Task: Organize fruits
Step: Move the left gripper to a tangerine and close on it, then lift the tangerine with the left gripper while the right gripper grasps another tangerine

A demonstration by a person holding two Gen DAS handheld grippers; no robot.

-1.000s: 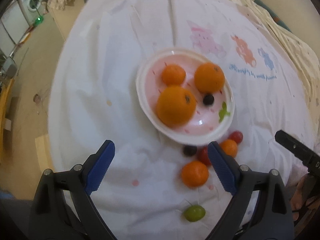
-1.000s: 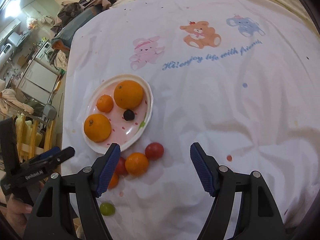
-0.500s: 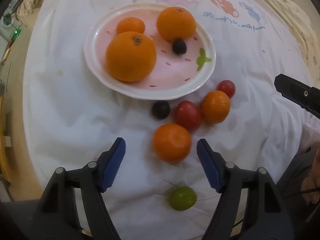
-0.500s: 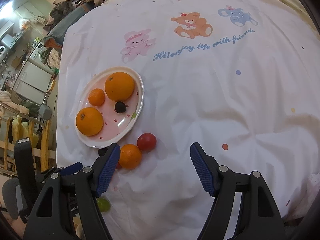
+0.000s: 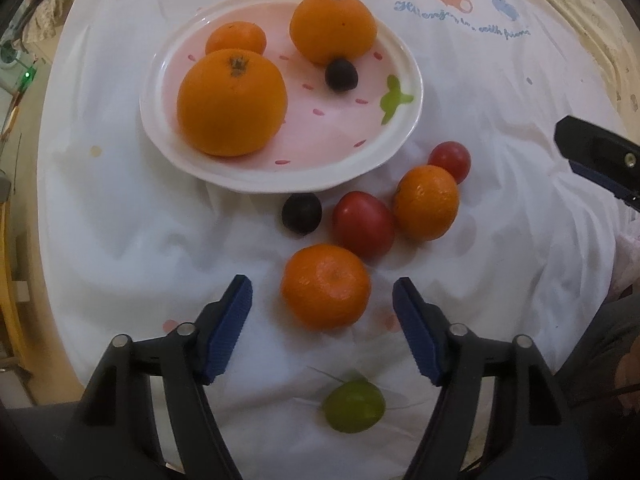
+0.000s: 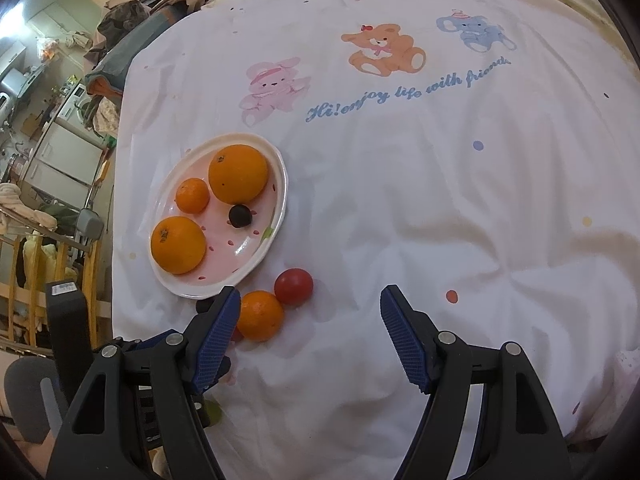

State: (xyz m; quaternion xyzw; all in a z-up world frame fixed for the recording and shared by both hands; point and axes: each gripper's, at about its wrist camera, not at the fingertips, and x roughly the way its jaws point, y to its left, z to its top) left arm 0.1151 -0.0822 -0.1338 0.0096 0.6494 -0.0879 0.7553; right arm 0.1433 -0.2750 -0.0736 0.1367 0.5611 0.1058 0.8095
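A pink plate [image 5: 320,176] [image 6: 276,216] holds two big oranges, a small mandarin and a dark grape. On the white cloth below it lie a mandarin [image 5: 325,298], a dark grape [image 5: 301,213], a red tomato [image 5: 362,229], a second mandarin [image 5: 426,202] [image 6: 260,315], a small red tomato [image 5: 450,159] [image 6: 293,286] and a green grape [image 5: 354,406]. My left gripper [image 5: 322,296] is open, its jaws on either side of the near mandarin, not touching it. My right gripper [image 6: 310,300] is open and empty above the cloth, right of the loose fruit.
The white cloth has cartoon animal prints and blue lettering [image 6: 404,92] at the far side. The table edge falls off on the left, with furniture and clutter [image 6: 60,140] beyond. A fingertip of the right gripper shows at the right edge of the left wrist view [image 5: 596,156].
My left gripper has moved down and forward toward the loose fruit; the near mandarin now sits between its open jaws. My right gripper has shifted slightly and stays open.
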